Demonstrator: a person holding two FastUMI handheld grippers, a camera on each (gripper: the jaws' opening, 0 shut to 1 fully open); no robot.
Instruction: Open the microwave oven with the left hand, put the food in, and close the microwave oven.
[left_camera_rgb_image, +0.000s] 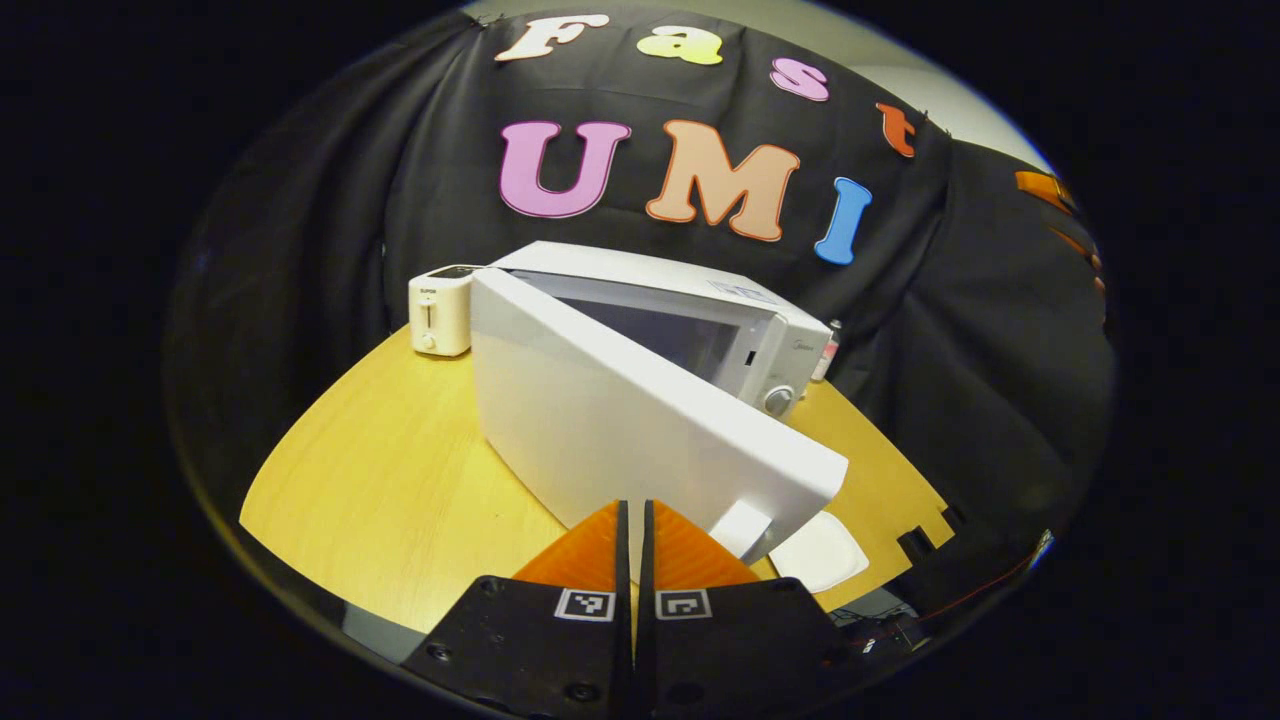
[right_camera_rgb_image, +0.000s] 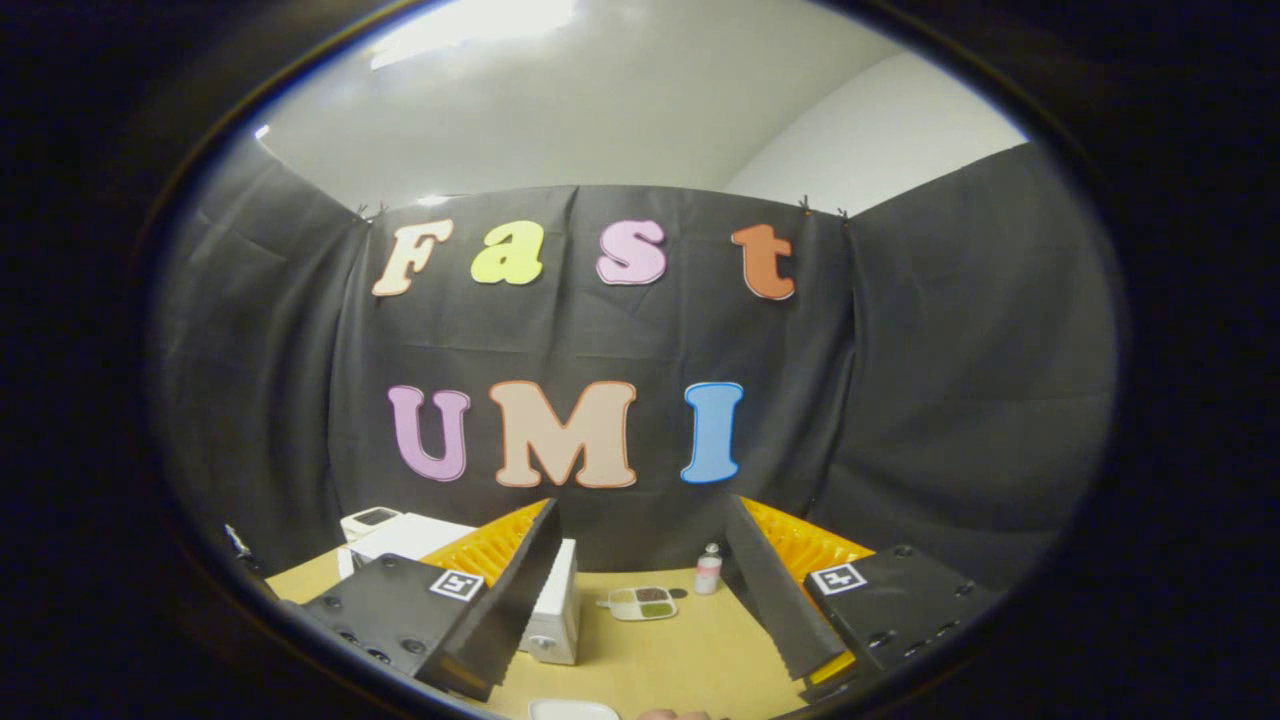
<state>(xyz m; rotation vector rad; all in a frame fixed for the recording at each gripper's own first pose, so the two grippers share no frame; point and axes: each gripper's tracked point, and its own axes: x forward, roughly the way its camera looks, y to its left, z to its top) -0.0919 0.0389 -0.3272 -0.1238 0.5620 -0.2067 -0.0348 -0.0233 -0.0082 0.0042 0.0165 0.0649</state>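
Left gripper view: closed left tool (left_camera_rgb_image: 633, 530) faces microwave door (left_camera_rgb_image: 640, 430).

The microwave oven (left_camera_rgb_image: 740, 340) has a smooth white casing that looks like painted metal or plastic, and its door (left_camera_rgb_image: 640, 430) is plain and slightly glossy. The toaster (left_camera_rgb_image: 440, 312) beside it looks like smooth cream plastic. The table (left_camera_rgb_image: 400, 480) shows a matt, light wood-grain surface. The wall (right_camera_rgb_image: 950, 400) is matt, creased black cloth.
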